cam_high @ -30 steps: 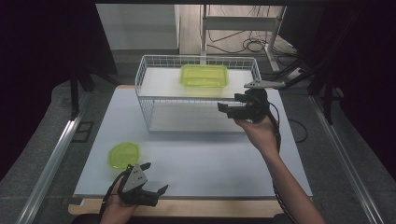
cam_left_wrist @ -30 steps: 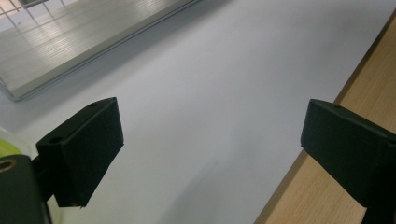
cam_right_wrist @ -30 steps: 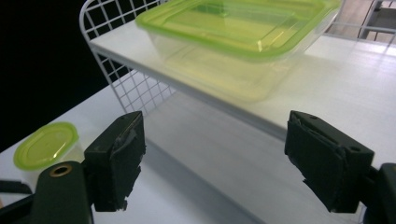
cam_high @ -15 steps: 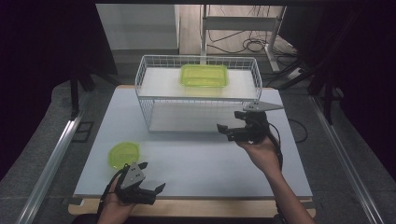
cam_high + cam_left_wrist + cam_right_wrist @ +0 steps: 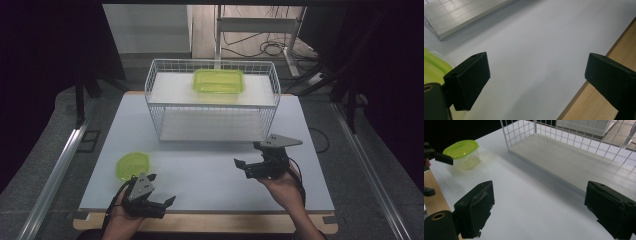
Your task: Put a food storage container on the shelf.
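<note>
A small clear container with a green lid stands on the white table top at the near left. A larger green-lidded container sits on the upper shelf of the white wire rack. My left gripper rests open at the table's front edge, just right of the small container; its jaws hold nothing. My right gripper hovers low in front of the rack's right end, pointing left. Its jaws have just been opening and stand open with nothing between them. The small container lies farther along their line.
The rack's lower shelf is bare and open toward me. A wooden strip borders the white sheet at the front. Metal rails run along both sides of the table, and cables lie on the floor behind.
My right gripper has come down from beside the rack's upper shelf and back toward the front of the table, with its jaws spreading wider. The left gripper has stayed put.
</note>
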A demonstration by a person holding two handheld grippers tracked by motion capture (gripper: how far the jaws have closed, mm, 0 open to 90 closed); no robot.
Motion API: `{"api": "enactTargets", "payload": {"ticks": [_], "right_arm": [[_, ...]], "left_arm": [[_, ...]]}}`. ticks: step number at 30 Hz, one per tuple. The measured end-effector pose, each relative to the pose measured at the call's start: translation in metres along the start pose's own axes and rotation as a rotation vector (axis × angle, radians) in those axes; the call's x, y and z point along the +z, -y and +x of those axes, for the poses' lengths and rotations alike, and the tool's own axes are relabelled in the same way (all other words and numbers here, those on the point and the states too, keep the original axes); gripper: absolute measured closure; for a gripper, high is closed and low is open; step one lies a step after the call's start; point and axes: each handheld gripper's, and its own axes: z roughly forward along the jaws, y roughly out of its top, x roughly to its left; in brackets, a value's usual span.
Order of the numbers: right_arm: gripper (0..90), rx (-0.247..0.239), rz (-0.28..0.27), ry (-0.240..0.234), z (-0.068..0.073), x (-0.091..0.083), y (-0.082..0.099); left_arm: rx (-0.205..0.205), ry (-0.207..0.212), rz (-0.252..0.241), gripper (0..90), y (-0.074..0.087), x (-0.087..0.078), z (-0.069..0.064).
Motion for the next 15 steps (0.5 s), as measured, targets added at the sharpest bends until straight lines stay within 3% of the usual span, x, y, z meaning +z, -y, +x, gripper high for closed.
{"api": "enactTargets", "payload": {"ticks": [4, 15], "right_arm": [[7.9, -0.014, 0.007, -0.006, 0.006, -0.001, 0.014], [7.9, -0.041, 0.027, 0.006, 0.013, -0.002, 0.048]], "left_arm": [[-0.003, 0.003, -0.005, 5.2, 0.0, 0.0, 0.0], [-0.002, 0.02, -0.074, 3.6, 0.006, 0.004, 0.002]]}}
